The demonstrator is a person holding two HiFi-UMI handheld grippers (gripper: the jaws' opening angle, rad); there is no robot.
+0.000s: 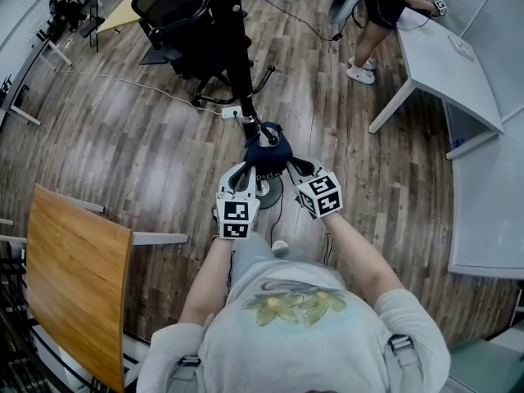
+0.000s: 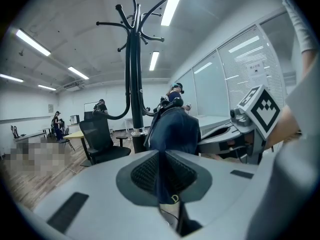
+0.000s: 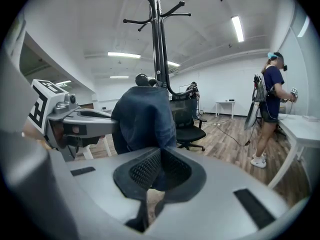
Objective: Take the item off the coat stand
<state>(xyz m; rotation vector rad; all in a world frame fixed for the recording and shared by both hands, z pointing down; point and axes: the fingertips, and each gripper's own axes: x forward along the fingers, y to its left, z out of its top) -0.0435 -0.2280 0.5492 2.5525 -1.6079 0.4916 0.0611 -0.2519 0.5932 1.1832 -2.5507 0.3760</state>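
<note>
A dark blue cloth item (image 1: 267, 155) hangs on a low hook of the black coat stand (image 1: 236, 51). Both grippers hold it from my side. My left gripper (image 1: 248, 171) is shut on its left edge and my right gripper (image 1: 293, 167) is shut on its right edge. In the left gripper view the blue cloth (image 2: 174, 129) runs down into the closed pads of the left gripper (image 2: 161, 156), with the stand's pole (image 2: 134, 79) just behind. In the right gripper view the cloth (image 3: 145, 116) is pinched in the right gripper (image 3: 159, 158), in front of the stand (image 3: 159, 44).
A black office chair (image 1: 176, 23) stands behind the coat stand, whose round base (image 1: 268, 191) sits on the wood floor. A wooden table (image 1: 74, 277) is at my left and a white desk (image 1: 450, 64) at the right. A person (image 1: 381, 11) stands by that desk.
</note>
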